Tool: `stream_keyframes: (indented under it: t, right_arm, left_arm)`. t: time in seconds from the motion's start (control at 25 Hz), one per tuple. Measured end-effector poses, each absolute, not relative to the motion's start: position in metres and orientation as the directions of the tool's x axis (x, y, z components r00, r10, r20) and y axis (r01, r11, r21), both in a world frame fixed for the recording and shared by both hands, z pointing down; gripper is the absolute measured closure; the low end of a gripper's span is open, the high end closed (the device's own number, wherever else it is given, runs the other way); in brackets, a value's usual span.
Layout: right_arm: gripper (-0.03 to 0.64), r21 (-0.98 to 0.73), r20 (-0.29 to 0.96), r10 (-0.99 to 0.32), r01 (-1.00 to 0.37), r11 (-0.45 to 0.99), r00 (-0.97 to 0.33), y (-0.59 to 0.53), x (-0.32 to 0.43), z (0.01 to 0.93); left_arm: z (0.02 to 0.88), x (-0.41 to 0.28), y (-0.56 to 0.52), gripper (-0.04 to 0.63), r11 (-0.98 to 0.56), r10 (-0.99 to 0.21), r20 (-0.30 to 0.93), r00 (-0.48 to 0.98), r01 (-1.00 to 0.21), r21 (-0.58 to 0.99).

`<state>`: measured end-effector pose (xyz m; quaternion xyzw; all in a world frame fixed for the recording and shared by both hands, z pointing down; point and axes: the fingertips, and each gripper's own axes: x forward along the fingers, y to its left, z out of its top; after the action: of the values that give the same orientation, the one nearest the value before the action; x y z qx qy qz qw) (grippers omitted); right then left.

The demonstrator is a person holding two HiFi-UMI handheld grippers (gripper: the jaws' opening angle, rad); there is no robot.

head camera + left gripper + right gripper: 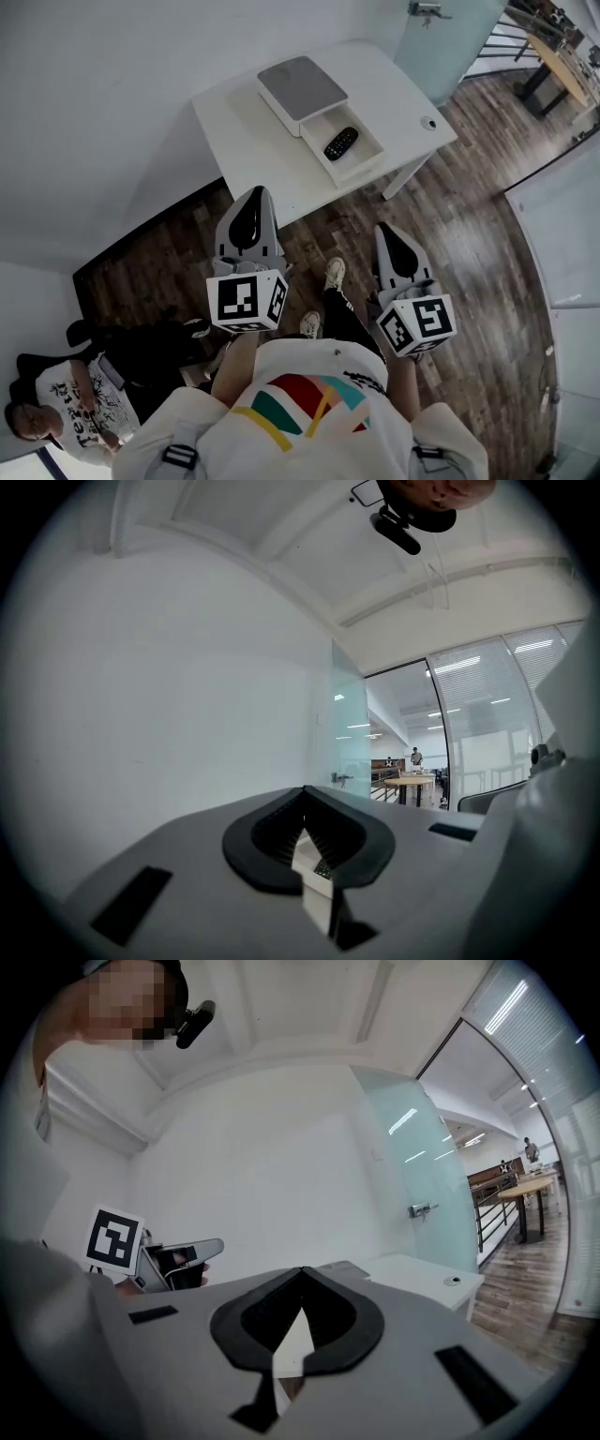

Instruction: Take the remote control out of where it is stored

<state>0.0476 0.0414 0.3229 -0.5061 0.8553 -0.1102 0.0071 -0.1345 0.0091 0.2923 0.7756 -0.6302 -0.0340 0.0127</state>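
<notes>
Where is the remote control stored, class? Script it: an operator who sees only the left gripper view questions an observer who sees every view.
Observer: The remote control lies in the open drawer of a grey box on the white table.
Operator: Is either gripper near it?
Observer: No. The left gripper and the right gripper are held close to the person's body, clearly apart from the drawer.
Operator: Is the right one ready to grab?
Observer: Not yet. Its jaws are together, with nothing between them.
</notes>
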Motion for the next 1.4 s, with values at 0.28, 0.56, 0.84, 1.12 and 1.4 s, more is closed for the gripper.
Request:
stream_keyframes:
  t: [0.28, 0.56, 0.84, 1.12, 1.4]
  right_arm:
    - [0.617, -0.218, 0.06, -0.862, -0.849, 0.481, -0.504, -0.033, 0.071, 0.321]
    - [0.617, -0.219, 0.063, -0.854, -0.842, 0.493, -0.516, -0.113, 0.102, 0.316]
    - [0.617, -0.236, 0.026, -0.811, -0.792, 0.563, -0.584, -0.178, 0.114, 0.311]
    - [0.614, -0.276, 0.024, -0.736, -0.712, 0.646, -0.677, -0.214, 0.114, 0.316]
    - [0.551, -0.322, 0.007, -0.7, -0.664, 0.675, -0.714, -0.235, 0.113, 0.315]
  left_arm:
    - [0.283, -0.112, -0.053, 0.588, -0.202, -0.979, -0.04, 0.202, -0.979, -0.003]
    - [0.264, -0.093, -0.125, 0.589, -0.145, -0.986, -0.074, 0.147, -0.989, -0.024]
    - [0.27, -0.082, -0.18, 0.589, -0.083, -0.995, -0.057, 0.082, -0.996, 0.018]
    - [0.277, -0.066, -0.21, 0.589, -0.045, -0.998, -0.038, 0.046, -0.998, -0.045]
    - [0.273, -0.056, -0.239, 0.589, -0.055, -0.998, -0.032, 0.056, -0.998, -0.041]
